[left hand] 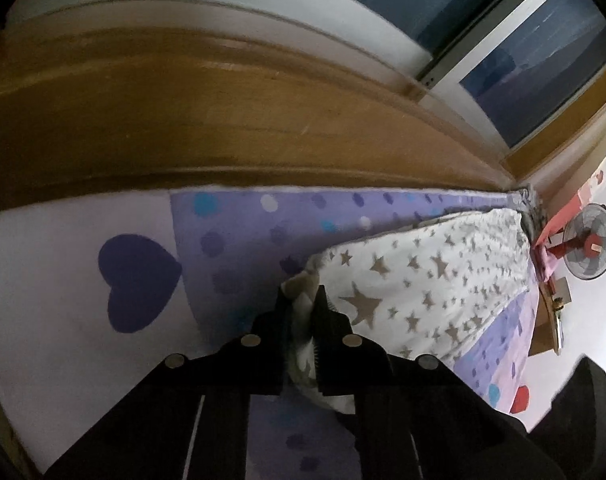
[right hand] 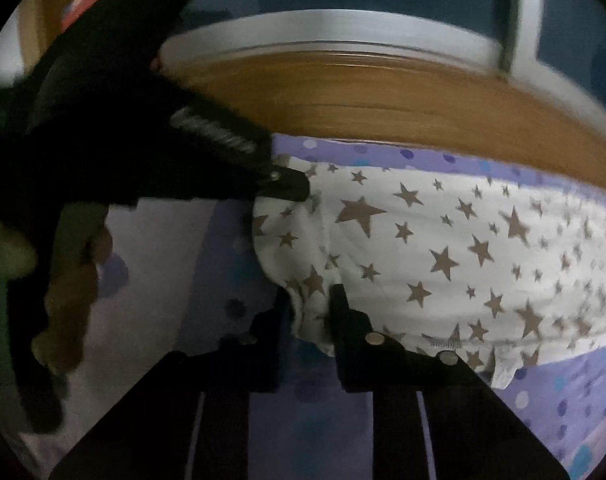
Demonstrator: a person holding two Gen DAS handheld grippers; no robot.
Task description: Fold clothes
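Both tongs, left point(left hand: 301, 300) and right point(right hand: 313, 312), are clenched on the star-print garment's point(left hand: 423, 272) near end, lying on the bed point(left hand: 239, 232) beside the headboard point(left hand: 183, 120). Lift both corners evenly (keep the edge taut) before folding over.

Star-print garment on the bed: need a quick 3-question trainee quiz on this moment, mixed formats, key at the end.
1. True or false: the star-print garment lies on a bare wooden floor.
2. What does the left gripper hold between its fingers? A) a corner of the garment B) the bedsheet C) nothing
3. Fill in: the right gripper grips the garment's ____ , nearest that camera.

Key
1. False: it lies on the purple dotted bedsheet.
2. A
3. edge
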